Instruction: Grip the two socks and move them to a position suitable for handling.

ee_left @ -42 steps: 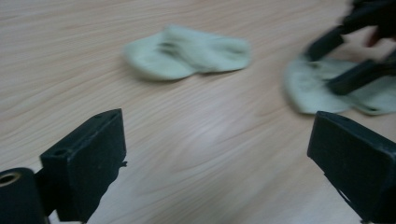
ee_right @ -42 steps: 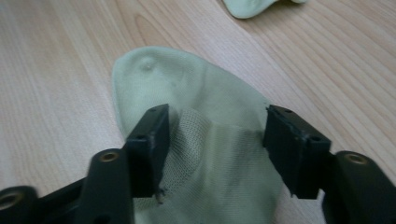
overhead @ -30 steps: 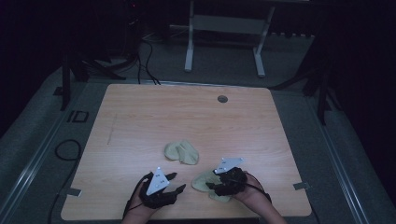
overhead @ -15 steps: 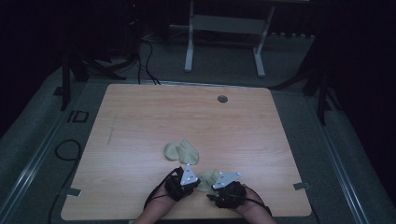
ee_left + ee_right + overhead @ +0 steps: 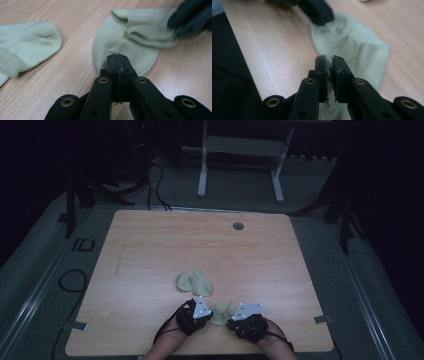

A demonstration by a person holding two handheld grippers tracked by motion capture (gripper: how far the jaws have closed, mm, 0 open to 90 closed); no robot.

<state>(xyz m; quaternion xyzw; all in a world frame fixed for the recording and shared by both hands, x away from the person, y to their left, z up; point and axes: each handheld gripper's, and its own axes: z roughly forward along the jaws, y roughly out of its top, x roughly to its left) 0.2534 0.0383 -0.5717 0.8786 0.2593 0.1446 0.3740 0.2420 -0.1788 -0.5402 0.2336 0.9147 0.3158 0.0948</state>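
Far sock (image 5: 195, 283) lies flat, left of centre on the table (image 5: 150, 245), untouched. Near sock (image 5: 223, 312) is held at the near edge, between both grippers. Left gripper (image 5: 117, 58): jaws pressed together, pinching the sock's rounded edge. Right gripper (image 5: 329, 60): jaws nearly closed on a fold of the same sock. Fabric is pale green, thin, rumpled, one end folded over. Judged early: grasp made, pairing or folding with the far sock not yet done.

The high view is dim, its surroundings nearly black around the lit table (image 5: 150, 245), while both gripper views are bright, evenly lit and blurred toward their far edges.
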